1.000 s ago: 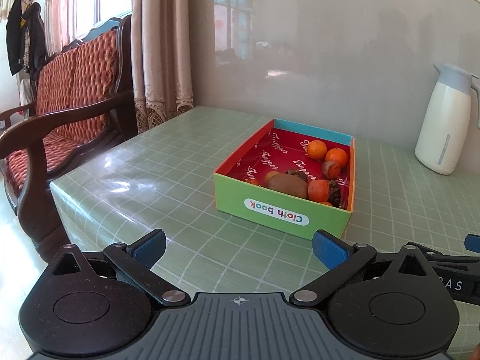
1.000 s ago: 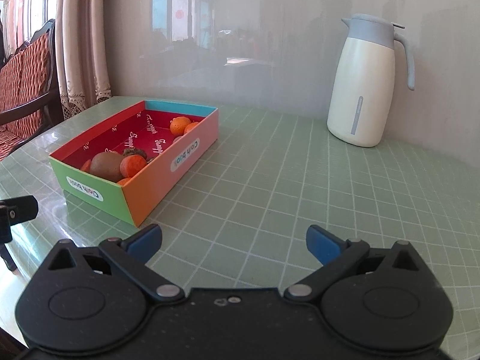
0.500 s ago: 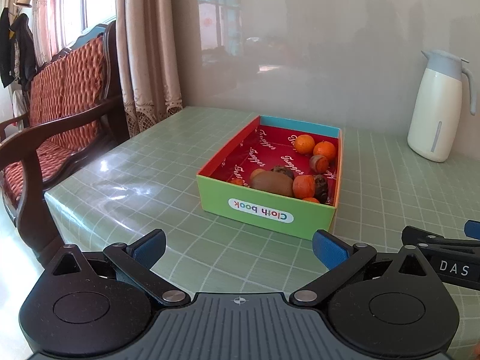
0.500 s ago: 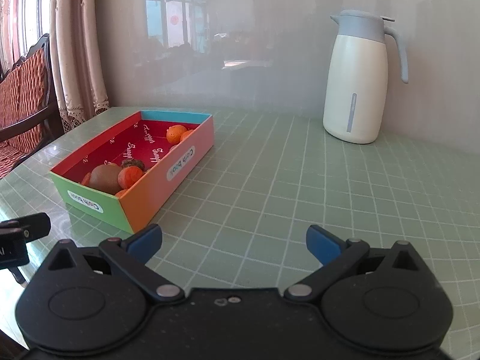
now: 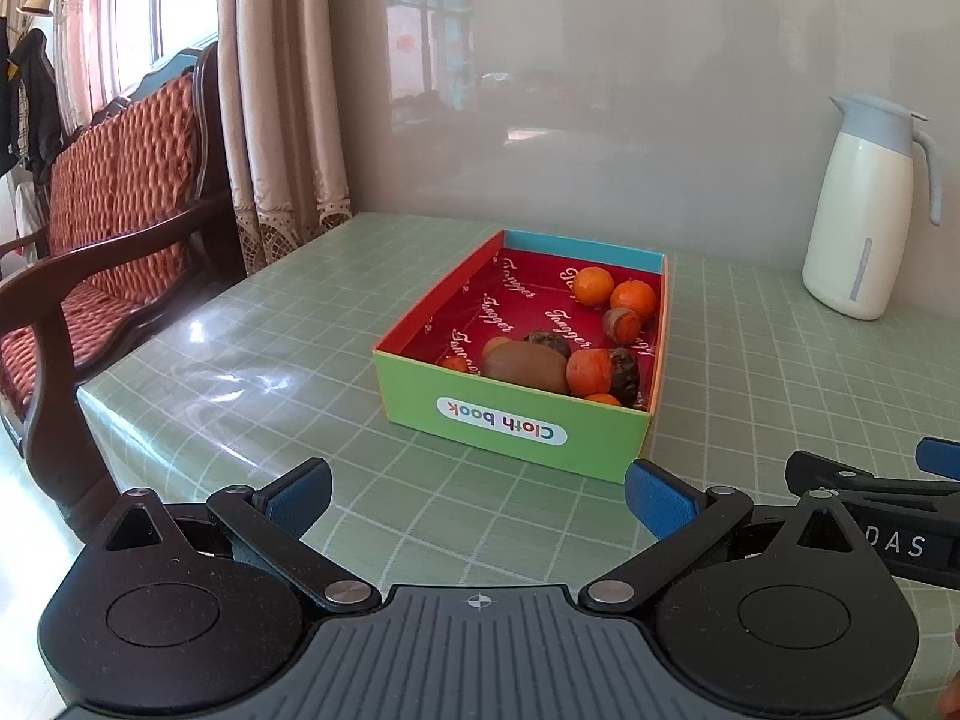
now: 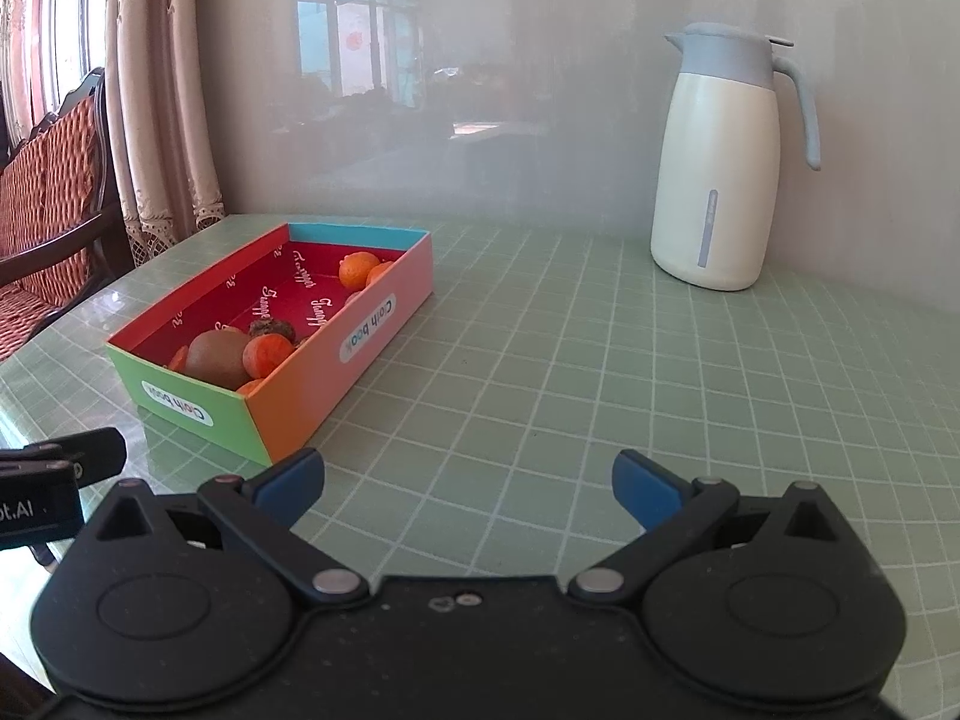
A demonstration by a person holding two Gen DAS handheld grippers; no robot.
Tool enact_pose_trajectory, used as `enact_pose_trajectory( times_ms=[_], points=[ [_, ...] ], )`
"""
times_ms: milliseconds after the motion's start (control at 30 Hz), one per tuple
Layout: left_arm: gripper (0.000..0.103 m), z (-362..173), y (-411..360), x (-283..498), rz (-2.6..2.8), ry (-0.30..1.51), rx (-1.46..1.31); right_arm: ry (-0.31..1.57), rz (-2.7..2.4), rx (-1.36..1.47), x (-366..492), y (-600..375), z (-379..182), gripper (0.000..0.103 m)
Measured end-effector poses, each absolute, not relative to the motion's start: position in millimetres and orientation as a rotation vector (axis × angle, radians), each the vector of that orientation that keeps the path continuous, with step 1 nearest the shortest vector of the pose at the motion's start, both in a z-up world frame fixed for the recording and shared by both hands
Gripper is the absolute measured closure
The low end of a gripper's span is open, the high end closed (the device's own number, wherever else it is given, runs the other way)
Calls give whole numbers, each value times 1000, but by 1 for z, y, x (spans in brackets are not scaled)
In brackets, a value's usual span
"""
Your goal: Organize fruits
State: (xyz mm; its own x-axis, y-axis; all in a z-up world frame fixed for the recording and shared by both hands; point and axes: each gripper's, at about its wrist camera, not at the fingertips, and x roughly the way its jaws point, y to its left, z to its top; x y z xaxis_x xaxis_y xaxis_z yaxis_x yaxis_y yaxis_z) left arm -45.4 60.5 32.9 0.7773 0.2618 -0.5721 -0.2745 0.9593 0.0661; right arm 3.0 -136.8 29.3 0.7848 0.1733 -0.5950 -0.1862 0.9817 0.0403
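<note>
In the left wrist view the left gripper (image 5: pixel 478 495) fills the bottom of the frame with its blue fingers spread wide and nothing between them, hanging above the green checked surface (image 5: pixel 252 360). Just above it, in the centre of the frame, sits the box (image 5: pixel 516 429), an open cardboard tray with a green front wall marked "Cloth book" and a red lining. The fruits lie along its right side: two oranges (image 5: pixel 594 286) at the far end, a brown kiwi (image 5: pixel 525 367) near the front, and some darker pieces beside it that may be spoiled fruit, though the view is too coarse to be sure. In the right wrist view the right gripper (image 6: pixel 468 483) is likewise wide open and empty at the bottom of the frame, with the box at centre left. A white jug (image 6: pixel 717 180) stands upright in the upper right, well apart from the box. A wooden chair (image 5: pixel 108 222) occupies the left edge of the left wrist view.
</note>
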Motion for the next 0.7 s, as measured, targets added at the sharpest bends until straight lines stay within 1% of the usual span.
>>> enact_pose_trajectory(
  times_ms=[700],
  points=[
    [0, 32, 64, -44, 293, 627, -43, 632, 199, -18, 2, -137, 33, 0]
  ],
)
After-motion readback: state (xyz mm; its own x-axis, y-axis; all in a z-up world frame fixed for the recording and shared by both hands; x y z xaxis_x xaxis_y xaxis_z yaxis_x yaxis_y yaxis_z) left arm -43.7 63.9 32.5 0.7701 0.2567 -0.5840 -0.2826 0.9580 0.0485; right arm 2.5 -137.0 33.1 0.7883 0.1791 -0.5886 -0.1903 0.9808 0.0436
